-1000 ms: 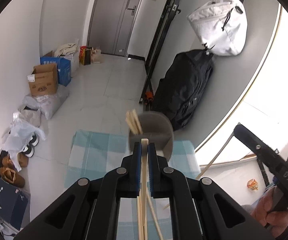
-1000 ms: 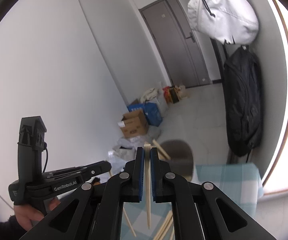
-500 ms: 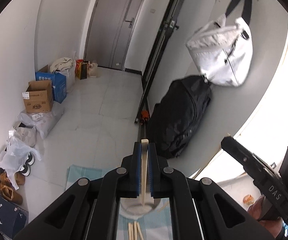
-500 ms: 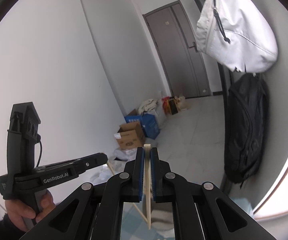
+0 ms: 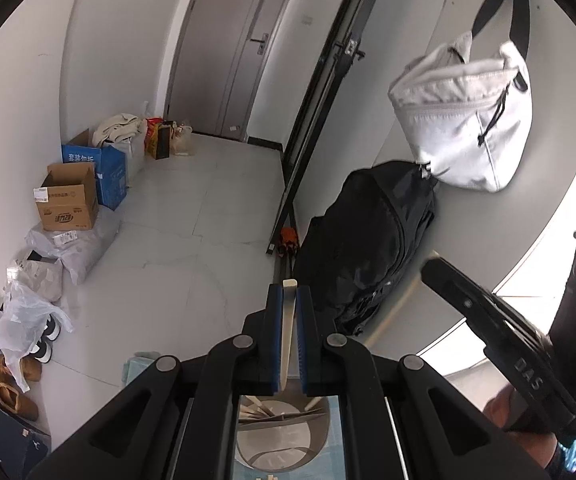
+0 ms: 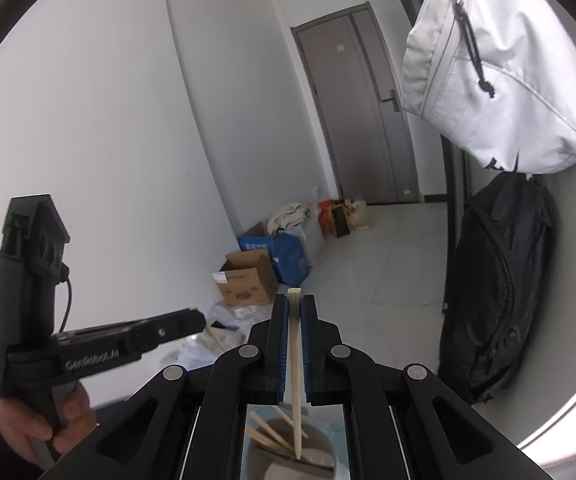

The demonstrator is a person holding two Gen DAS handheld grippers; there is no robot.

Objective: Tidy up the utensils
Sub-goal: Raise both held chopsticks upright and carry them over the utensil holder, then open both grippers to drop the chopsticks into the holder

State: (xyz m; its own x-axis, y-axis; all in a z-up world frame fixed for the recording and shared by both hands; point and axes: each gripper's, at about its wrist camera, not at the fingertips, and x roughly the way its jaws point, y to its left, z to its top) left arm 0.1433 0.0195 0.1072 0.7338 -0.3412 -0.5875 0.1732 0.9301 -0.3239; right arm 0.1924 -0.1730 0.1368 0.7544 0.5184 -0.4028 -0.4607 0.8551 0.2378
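Two chopsticks: we hold one chopstick (image 5: pixel 288 332) in our left hand-held gripper (image 5: pixel 289 292) and another chopstick (image 6: pixel 296 360) in our right hand-held gripper (image 6: pixel 295 300), each clamped tight between blue pads.
Holder: our grey utensil holder (image 6: pixel 324 460) sits below both, with more chopsticks (image 6: pixel 267 434) leaning inside.
Right chopstick tip: reaches down into the holder.
Surface: checked cloth (image 5: pixel 137 368) underneath.
Beyond: black backpack (image 6: pixel 496 280), white bag (image 6: pixel 500 80).

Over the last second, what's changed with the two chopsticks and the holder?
Both grippers rose: the grey holder slid from ahead of the fingers to beneath them, so each chopstick now hangs over its opening. Unchanged: left gripper still clamps its chopstick, right gripper its chopstick; nothing released.
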